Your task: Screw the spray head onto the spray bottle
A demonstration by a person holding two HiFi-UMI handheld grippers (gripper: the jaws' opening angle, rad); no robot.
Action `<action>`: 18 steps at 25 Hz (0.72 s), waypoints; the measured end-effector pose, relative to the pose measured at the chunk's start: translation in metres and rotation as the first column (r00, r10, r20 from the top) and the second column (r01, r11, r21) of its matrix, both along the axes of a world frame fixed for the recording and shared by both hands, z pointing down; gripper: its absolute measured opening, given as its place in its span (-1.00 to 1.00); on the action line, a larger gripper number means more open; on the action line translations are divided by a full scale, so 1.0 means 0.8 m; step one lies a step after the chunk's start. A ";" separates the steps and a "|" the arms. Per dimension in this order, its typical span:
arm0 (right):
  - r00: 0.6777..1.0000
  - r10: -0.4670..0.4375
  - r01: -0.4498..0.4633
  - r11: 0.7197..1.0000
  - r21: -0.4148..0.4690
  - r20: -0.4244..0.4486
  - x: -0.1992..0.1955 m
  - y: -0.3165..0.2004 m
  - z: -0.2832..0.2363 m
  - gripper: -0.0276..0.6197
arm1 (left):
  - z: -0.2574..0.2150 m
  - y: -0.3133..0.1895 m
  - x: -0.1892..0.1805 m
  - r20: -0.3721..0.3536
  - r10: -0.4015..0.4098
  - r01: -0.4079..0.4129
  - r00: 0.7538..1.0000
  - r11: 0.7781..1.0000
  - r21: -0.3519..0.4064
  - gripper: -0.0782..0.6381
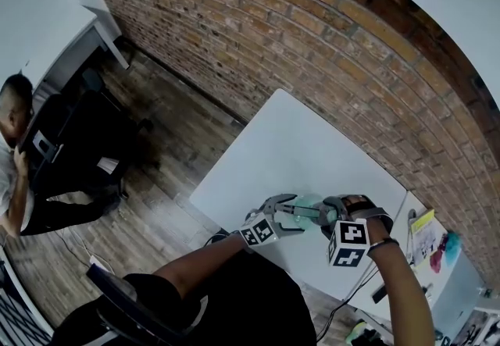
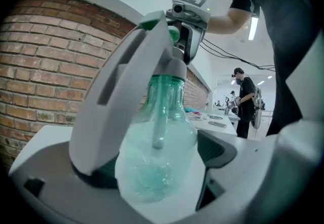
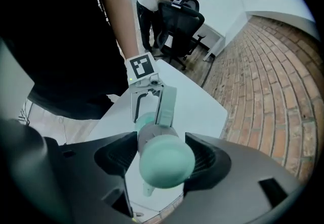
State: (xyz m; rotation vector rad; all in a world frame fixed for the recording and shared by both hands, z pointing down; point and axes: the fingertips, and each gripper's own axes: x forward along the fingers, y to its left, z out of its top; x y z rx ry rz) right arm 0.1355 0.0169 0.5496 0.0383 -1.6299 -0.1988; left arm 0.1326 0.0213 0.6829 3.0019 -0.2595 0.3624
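**Desk:** What sits closest to the lens?

**Photographer:** One spray head [image 3: 167,165], with a smooth, rounded, mint-green end on a grey collar. The right tongs [image 3: 163,157] are pinched onto it, one dark ribbed pad [image 3: 205,160] on either side.

**Desk:** And the bottle?

**Photographer:** One spray bottle [image 2: 154,167] of clear, teal-tinted plastic, bulb-shaped with a narrow neck. It is held in the air above the surface [image 1: 297,141]. The left tongs [image 1: 291,210] are closed on its round belly, and the broad, pale jaw lies flat against the side. A single thin tube [image 2: 159,117] hangs inside. The spray head rests on the neck, but how tightly I cannot tell.

**Desk:** So how many of each?

**Photographer:** Two tongs facing each other with the bottle between them. Each carries one cube with black-and-white square markers, the left [image 1: 259,231] and the right [image 1: 349,243].

**Desk:** And behind them?

**Photographer:** The surface is a plain, smooth white slab. Below it is a dark plank floor [image 1: 172,141], and a rough red brick wall [image 1: 312,32] runs behind. Farthest off, one person [image 1: 12,141] leans over one black office chair [image 1: 70,141].
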 end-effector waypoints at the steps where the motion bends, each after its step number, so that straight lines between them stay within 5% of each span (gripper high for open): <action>1: 1.000 -0.007 0.007 1.000 -0.015 0.002 -0.002 -0.001 0.002 -0.06 | 0.001 -0.001 0.000 0.000 0.000 0.000 1.000 1.000 -0.001 0.52; 8: 0.999 -0.021 0.019 0.998 -0.057 -0.035 -0.005 0.001 0.006 -0.06 | -0.007 -0.002 0.002 -0.007 0.019 -0.019 1.000 1.000 0.013 0.52; 14: 0.986 0.164 -0.163 0.983 -0.081 0.015 -0.007 -0.004 0.007 -0.06 | -0.007 0.001 0.006 0.003 0.023 -0.023 1.000 0.999 0.026 0.52; 18: 0.950 0.307 -0.302 0.950 -0.084 0.062 -0.007 -0.009 0.006 -0.06 | -0.005 0.002 0.006 0.003 0.020 -0.020 1.000 0.999 0.025 0.52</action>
